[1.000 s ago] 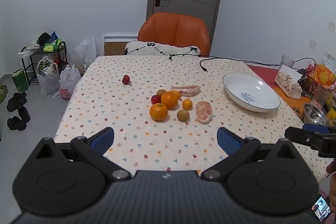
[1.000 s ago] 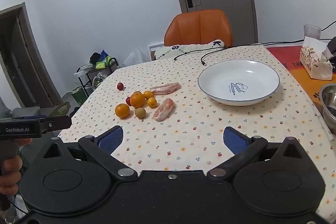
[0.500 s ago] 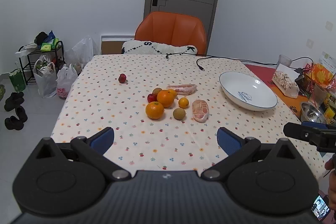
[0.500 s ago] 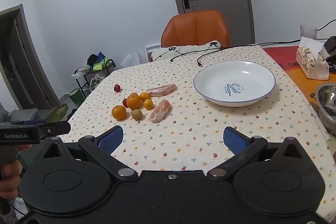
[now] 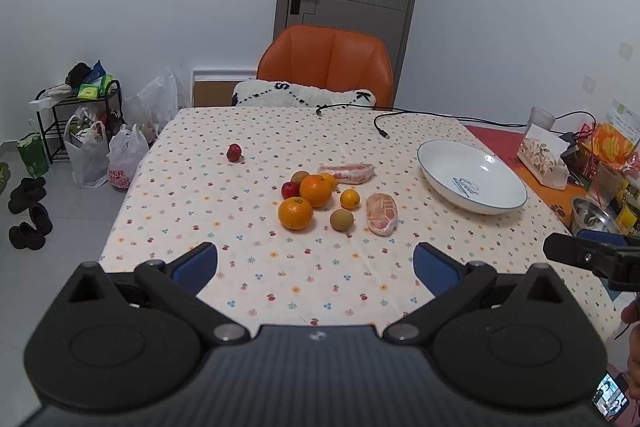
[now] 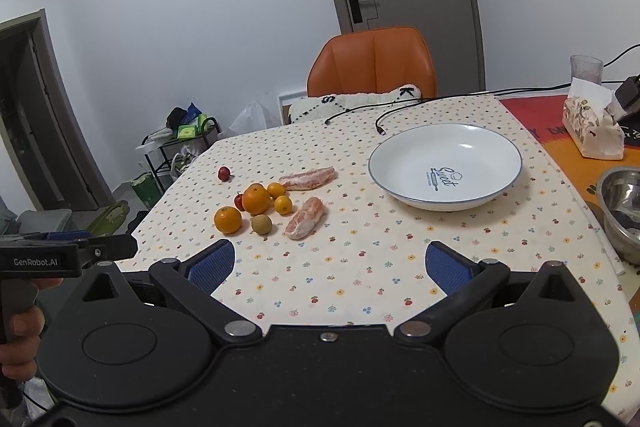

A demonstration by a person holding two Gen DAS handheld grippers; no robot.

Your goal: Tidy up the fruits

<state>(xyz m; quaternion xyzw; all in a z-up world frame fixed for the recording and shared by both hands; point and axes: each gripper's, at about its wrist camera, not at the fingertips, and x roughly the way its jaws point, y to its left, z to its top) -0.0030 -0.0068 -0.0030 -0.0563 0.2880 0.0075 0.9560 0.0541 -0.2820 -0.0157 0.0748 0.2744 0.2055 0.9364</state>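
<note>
**Orange fruit waits in a cluster; the white plate is bare**

Orange and red fruit sits in a loose group near the middle of a worktop (image 5: 192,195) covered with a cream cloth dotted with small flowers. The group holds two oranges (image 5: 295,213), two small tangerines (image 5: 350,198), a brownish round fruit (image 5: 342,219) and a small red fruit (image 5: 290,190). Just beside them lie two peeled pinkish citrus pieces (image 5: 381,214). A second small red fruit (image 5: 234,152) lies by itself, well apart on the far left.

To the right, well apart from the cluster, stands a wide white plate (image 6: 500,183) with a thin blue rim and nothing in it.

The left claw (image 5: 316,269) hovers over the near edge of the cloth, spread wide and holding nothing. The right claw (image 6: 330,265) does the same, also wide and empty, with the plate ahead of it.

By the look of things, the sorting has not begun: no fruit is on the plate, none is gripped, and every piece is left to gather.
</note>
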